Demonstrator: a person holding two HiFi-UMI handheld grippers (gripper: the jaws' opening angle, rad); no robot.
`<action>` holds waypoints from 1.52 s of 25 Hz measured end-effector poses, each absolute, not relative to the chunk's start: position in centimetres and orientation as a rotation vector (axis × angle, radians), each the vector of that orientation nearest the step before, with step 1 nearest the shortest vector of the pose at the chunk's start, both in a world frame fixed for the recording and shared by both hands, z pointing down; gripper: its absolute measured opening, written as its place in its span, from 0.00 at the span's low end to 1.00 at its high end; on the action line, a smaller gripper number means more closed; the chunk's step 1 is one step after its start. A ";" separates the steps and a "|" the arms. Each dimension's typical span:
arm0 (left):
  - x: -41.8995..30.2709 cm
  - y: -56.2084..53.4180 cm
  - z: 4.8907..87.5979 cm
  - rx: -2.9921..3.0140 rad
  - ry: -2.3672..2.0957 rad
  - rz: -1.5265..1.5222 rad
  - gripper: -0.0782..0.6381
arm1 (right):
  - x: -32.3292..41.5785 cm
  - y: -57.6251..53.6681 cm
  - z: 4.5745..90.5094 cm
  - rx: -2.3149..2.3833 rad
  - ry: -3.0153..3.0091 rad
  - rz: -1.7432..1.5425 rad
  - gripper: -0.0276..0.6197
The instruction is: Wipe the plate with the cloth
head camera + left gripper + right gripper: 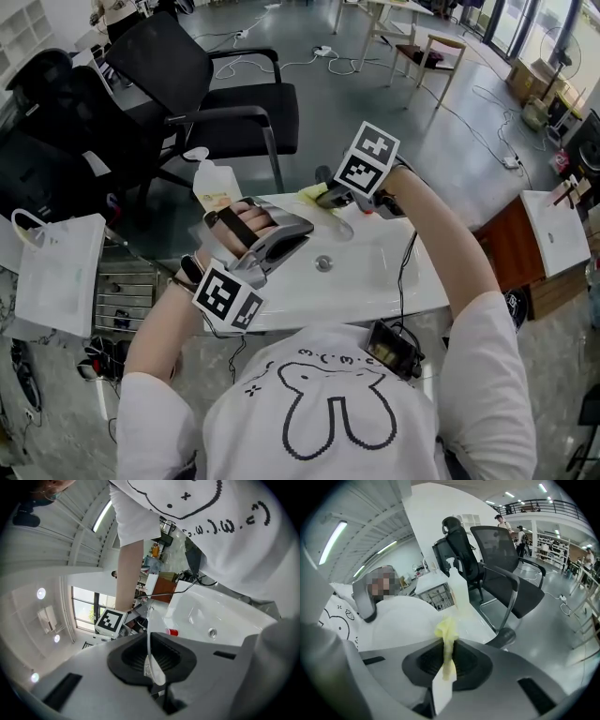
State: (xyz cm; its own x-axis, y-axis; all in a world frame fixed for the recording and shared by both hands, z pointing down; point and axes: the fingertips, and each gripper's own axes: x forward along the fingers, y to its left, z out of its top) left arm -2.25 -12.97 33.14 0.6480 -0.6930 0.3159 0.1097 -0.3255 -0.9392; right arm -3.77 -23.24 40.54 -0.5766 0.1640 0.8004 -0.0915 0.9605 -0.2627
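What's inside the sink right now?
Only the drain shows in the sink, on bare white floor. The left tongs, shut on the plate, hide its left part.

Beyond the white tabletop (389, 274), two black office chairs (192, 70) stand on a glossy grey floor (375, 112), with a wooden chair (428, 54) farther off.

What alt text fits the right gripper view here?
The right tool, jaws shut, pinches a bunched yellow cloth, with a white plate close behind it to the left. Beyond are a spray bottle and black office chairs.
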 end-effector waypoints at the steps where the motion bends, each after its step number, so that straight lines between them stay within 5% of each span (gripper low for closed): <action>1: -2.4 -12.9 33.2 -1.725 0.475 -0.874 0.14 | -3.3 -23.0 40.6 -0.055 -2.156 0.348 0.12; 24: -5.4 -14.9 36.2 -2.189 0.798 -0.715 0.13 | 3.1 -26.1 36.2 0.675 -2.514 0.240 0.12; 38: -6.7 -16.4 46.6 -2.750 0.991 -0.688 0.13 | 3.4 -24.5 45.8 0.769 -2.460 0.449 0.12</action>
